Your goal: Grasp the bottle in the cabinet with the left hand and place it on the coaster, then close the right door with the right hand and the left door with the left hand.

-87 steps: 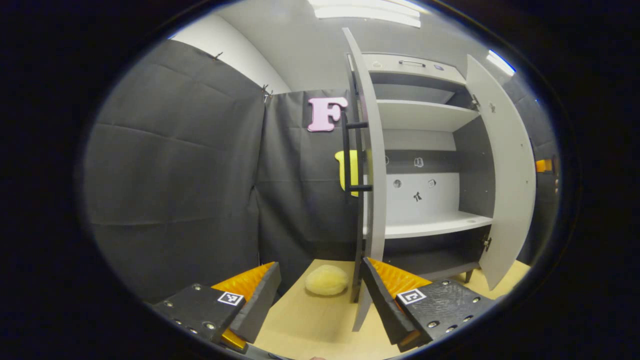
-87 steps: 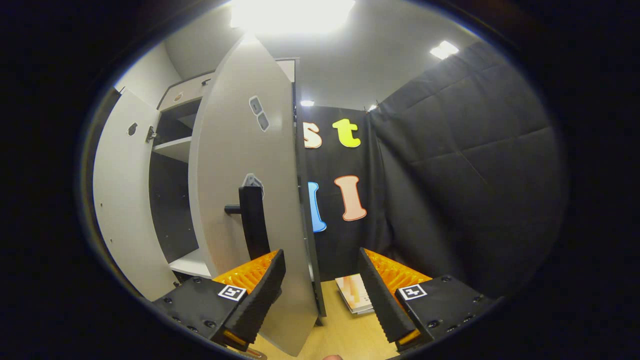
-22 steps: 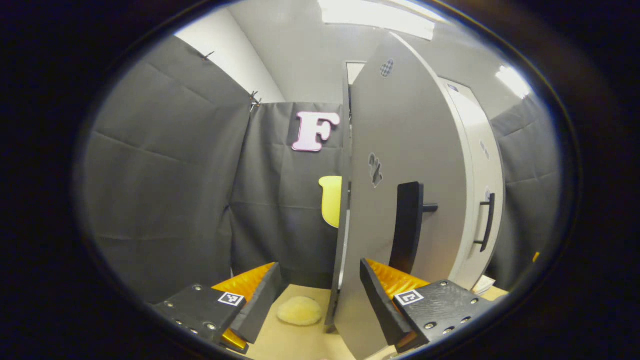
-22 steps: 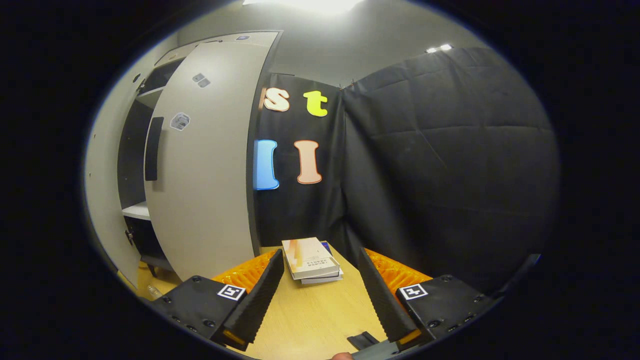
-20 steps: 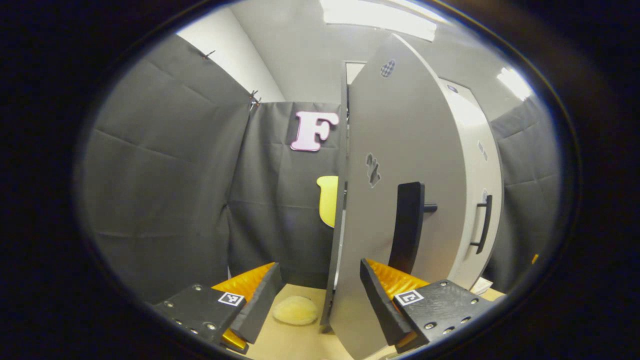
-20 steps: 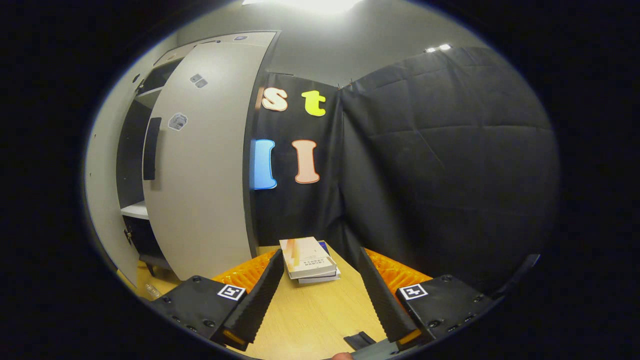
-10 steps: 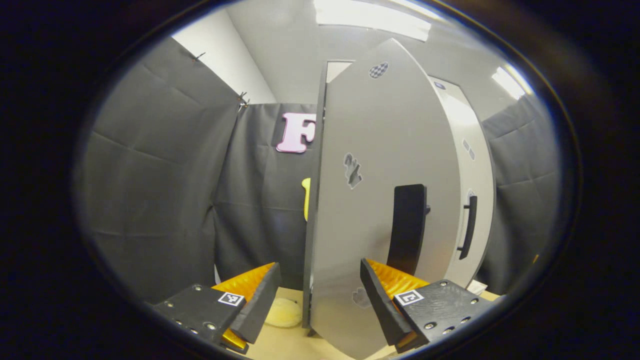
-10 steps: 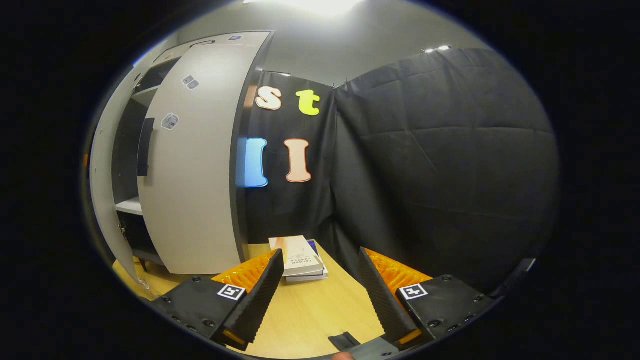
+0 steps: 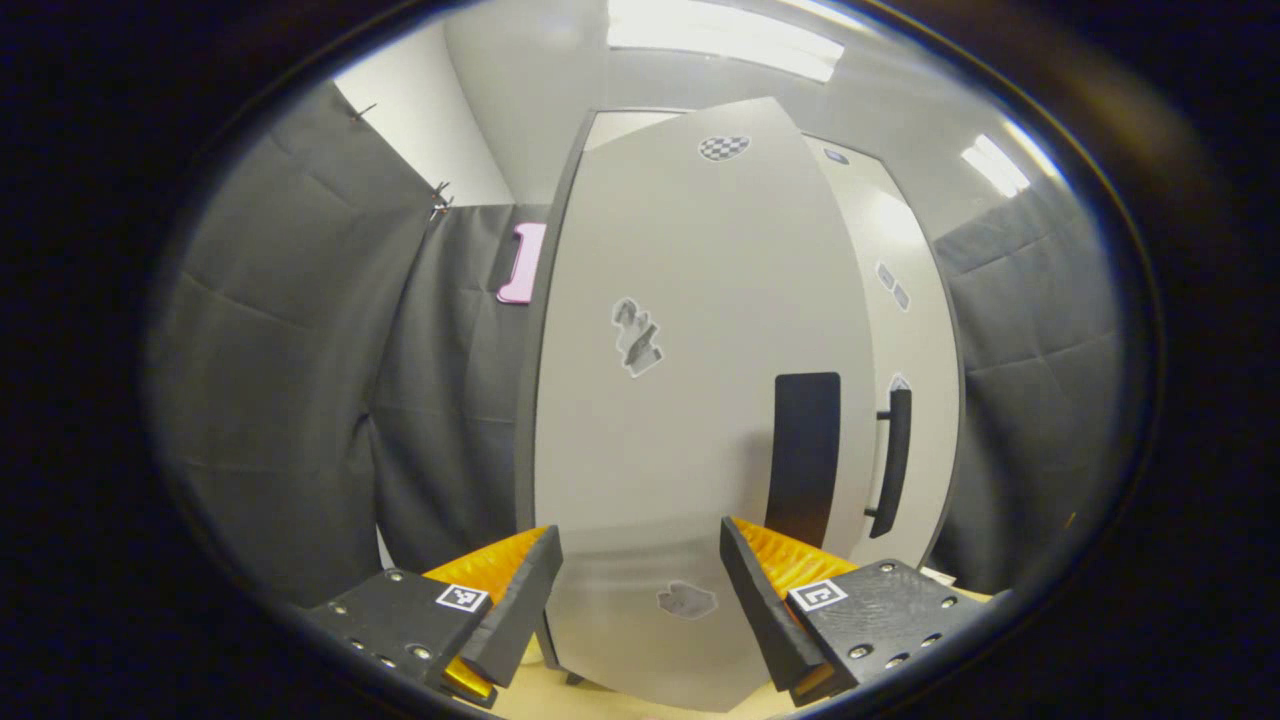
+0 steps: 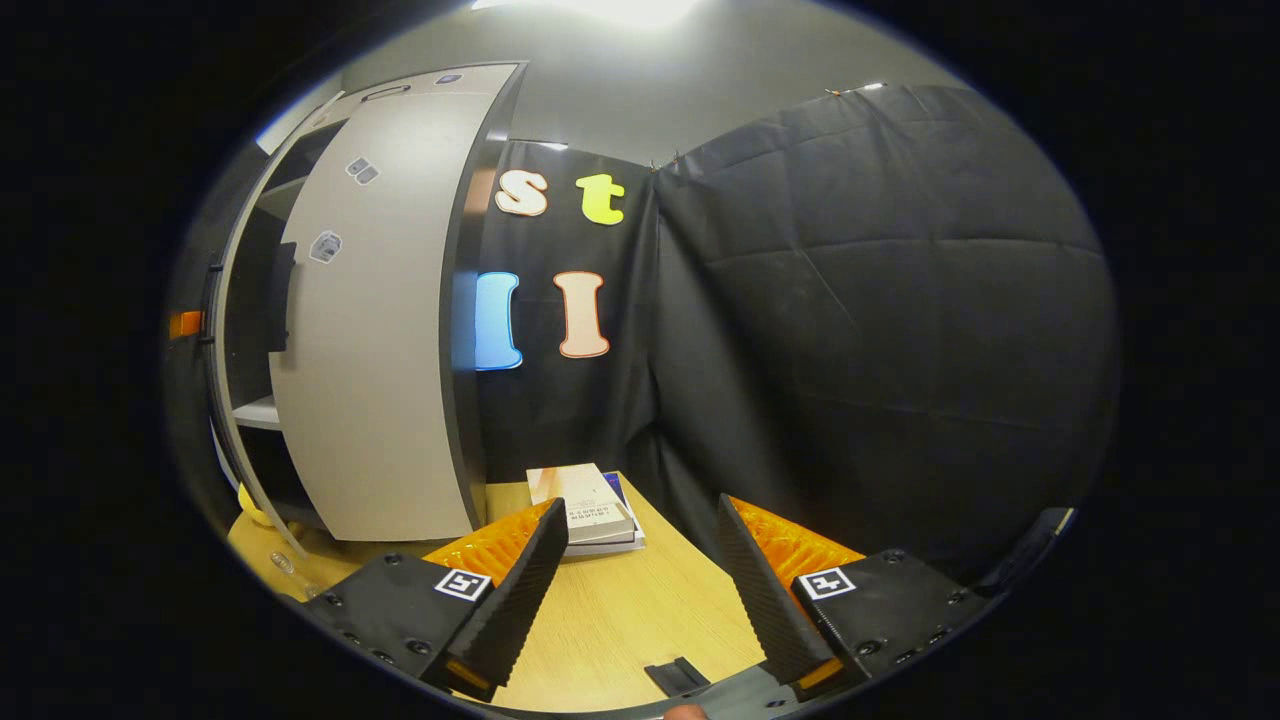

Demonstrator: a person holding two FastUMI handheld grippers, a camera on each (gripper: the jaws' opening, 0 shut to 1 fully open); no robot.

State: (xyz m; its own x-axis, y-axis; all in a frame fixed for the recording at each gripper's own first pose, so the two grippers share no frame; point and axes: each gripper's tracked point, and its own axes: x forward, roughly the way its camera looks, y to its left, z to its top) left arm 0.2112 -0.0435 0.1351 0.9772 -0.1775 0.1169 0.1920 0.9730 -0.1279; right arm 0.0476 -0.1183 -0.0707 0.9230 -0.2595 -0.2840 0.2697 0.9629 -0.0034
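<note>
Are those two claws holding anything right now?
No. The left gripper is open against the left door; the right gripper hangs open over the table.

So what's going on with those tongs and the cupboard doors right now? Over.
Left tongs open, up against the left door. Right tongs open over the table, gripping nothing. Right door shut; a gap shows beside it. Nothing in the way.

place: recording booth | cues: black cloth walls; cabinet; wooden table
</note>
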